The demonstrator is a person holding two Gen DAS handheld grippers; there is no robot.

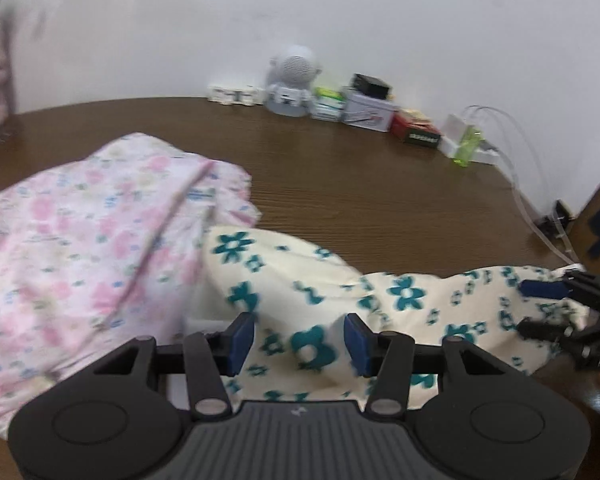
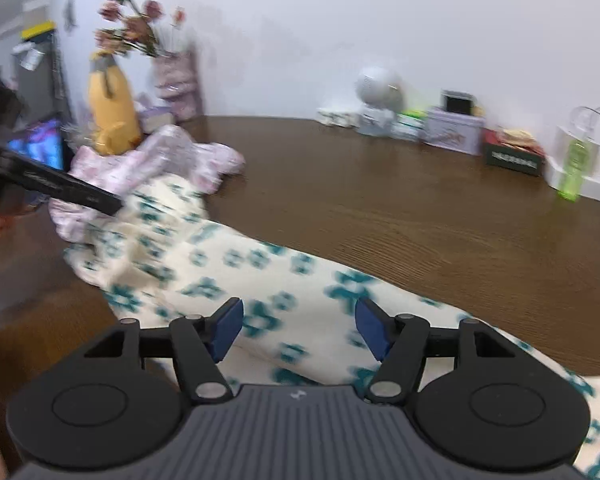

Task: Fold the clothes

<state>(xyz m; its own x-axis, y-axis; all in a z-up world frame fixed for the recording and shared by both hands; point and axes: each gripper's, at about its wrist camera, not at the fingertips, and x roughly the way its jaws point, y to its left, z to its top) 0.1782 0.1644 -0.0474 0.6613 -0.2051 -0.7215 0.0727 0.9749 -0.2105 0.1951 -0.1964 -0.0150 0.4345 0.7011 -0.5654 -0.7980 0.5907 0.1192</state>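
The folding looks to be at an early stage. The cream cloth garment printed with teal flowers (image 1: 300,292) lies stretched in a long, loosely rumpled band along the near edge of the brown wood-grain tabletop (image 1: 360,184), with no crisp fold line visible; it appears spread or bunched rather than folded. Beside it, toward the left edge of the tabletop, the pink floral cloth garment (image 1: 88,240) sits in a soft heap, its edge touching or overlapping the cream one, and it too looks unfolded. Judging from this, both pieces remain to be done.

The left gripper (image 1: 299,342) hovers over the cream garment's middle, its blue-padded jaws spread wide with only cloth beneath them, gripping nothing. The right gripper (image 2: 299,330) is likewise wide apart above the same garment, further toward the right end, holding nothing. In the left wrist view the right gripper shows at the cloth's right end.

The cream fabric looks thin and limp, with soft wrinkles and motion blur over its print. Along the far edge of the tabletop stands a row of small boxes and tins (image 1: 364,106), well apart from the clothes.
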